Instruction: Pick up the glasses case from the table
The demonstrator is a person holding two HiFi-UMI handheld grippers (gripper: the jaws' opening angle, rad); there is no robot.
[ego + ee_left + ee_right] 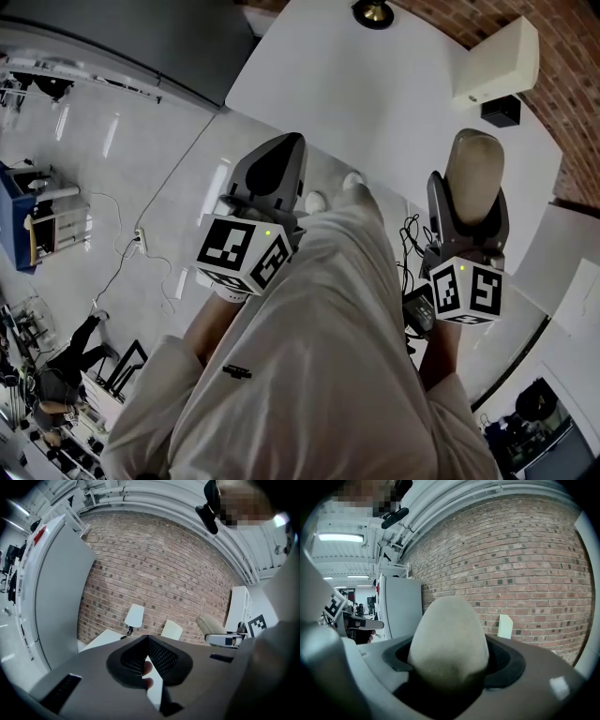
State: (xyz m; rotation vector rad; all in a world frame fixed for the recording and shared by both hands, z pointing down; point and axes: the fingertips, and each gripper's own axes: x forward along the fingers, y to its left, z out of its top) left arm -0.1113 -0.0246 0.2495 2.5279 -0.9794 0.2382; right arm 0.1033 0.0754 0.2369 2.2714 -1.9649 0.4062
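Glasses case [473, 164] is off the counter [375, 103] and rides in the right tongs [472, 192], whose two halves stand spread wide around its rounded beige body and press on it from both sides; in the right gripper view its blunt end sticks out well past their tips. The case touches nothing else and hangs above the floor, apart from the counter edge. By that look the pick-up is as good as done, and what is left is only to hold the grip steady. The left tongs [281, 155] are pressed together at the tips with nothing of the task between them, held up beside the right pair. Farther off on the white counter stand a lamp [135, 616] and a pale box [497, 56], with a brick wall [511, 564] behind. Nothing stands close enough to get in the way; loose cables [409, 246] lie on the floor below.
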